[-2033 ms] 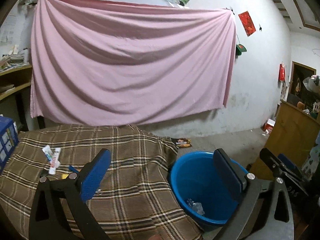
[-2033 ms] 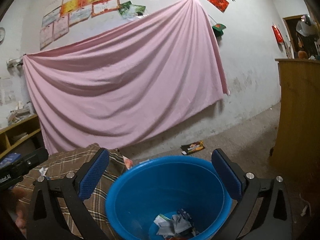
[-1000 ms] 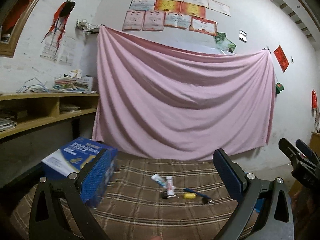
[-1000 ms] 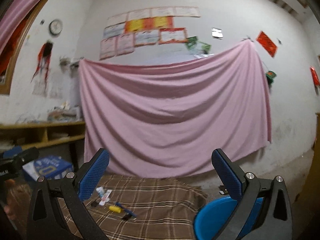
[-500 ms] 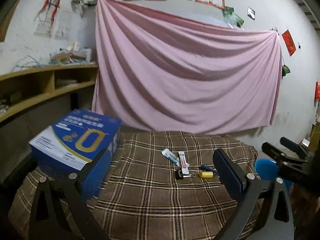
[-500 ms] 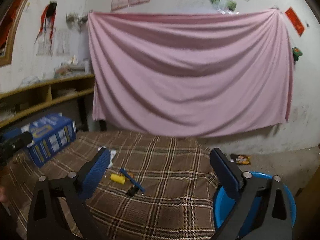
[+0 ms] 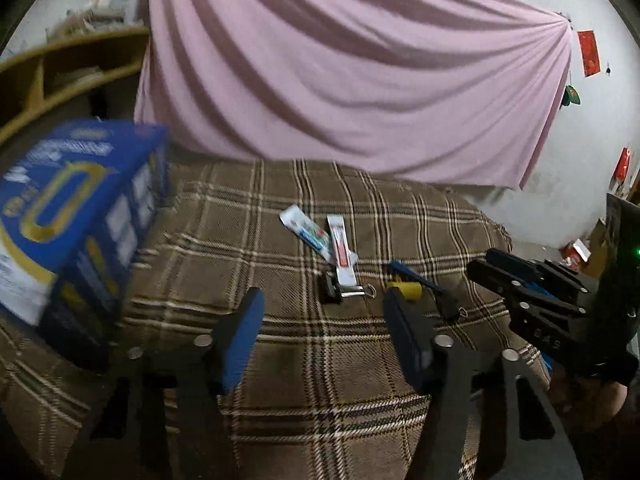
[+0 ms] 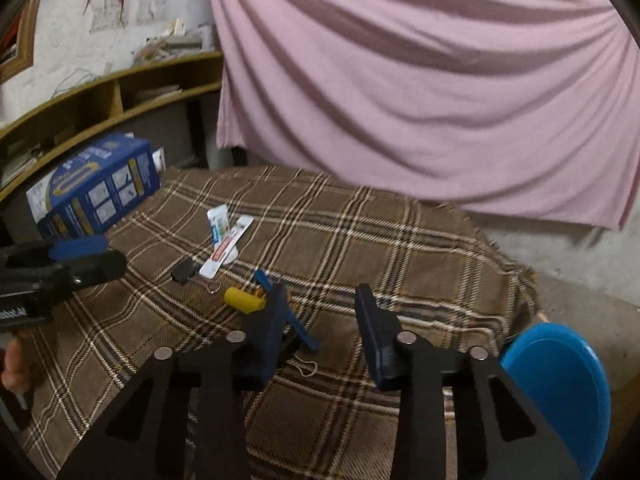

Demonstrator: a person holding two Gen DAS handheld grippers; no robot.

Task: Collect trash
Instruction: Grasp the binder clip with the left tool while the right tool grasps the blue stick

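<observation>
**Both tongs over the plaid-covered tabletop, trash items ahead**

The left tongs (image 7: pixel 324 312) hang above the brown plaid cloth (image 7: pixel 248 240) covering the tabletop. Their jaws have just been closing and stand about half open, with nothing between them. The right tongs (image 8: pixel 320 312) have also just been closing; their jaws are narrower, part open, and grip nothing.

The trash lies grouped near the middle of the cloth. A white-and-blue toothpaste tube (image 7: pixel 306 232) touches a red-and-white wrapper (image 7: pixel 342 248). A black binder clip (image 7: pixel 332 290) lies at the wrapper's near end. To the right lie a yellow cylinder (image 7: pixel 406 290) and a blue pen-like stick (image 7: pixel 416 276). In the right wrist view, the stick (image 8: pixel 298 322) lies just beside the left finger of the right tongs.

A blue carton (image 7: pixel 68 208) stands at the left edge. A blue bucket (image 8: pixel 560 384) sits beside the tabletop at the right.
</observation>
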